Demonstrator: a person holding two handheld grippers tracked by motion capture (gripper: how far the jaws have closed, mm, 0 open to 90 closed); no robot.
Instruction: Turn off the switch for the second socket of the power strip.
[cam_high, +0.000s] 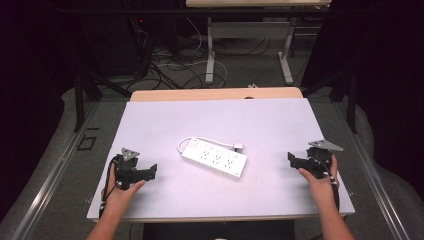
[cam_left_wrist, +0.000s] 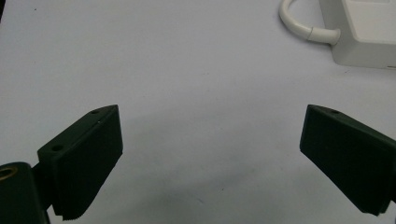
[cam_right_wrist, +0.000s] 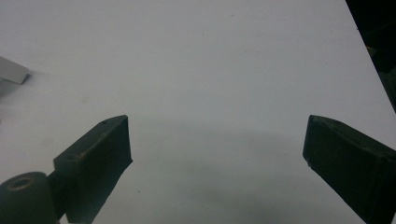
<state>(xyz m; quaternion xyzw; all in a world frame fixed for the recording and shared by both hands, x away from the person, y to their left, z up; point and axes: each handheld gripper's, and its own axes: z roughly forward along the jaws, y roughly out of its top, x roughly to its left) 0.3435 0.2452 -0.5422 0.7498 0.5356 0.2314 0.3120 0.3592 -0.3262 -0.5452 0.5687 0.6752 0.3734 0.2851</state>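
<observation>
A white power strip lies slantwise in the middle of the white table, its white cord looped at the far-left end and a plug beside its far edge. My left gripper rests near the front left, open, jaws pointing right toward the strip. In the left gripper view the left gripper has bare table between its jaws, with the strip's corner and cord at top right. My right gripper stands at the front right, open. Between the right gripper jaws there is nothing.
The table's far wooden edge borders a floor with tangled cables and the legs of another table. Black frame bars stand to the left and right. A corner of the strip shows at the left of the right gripper view.
</observation>
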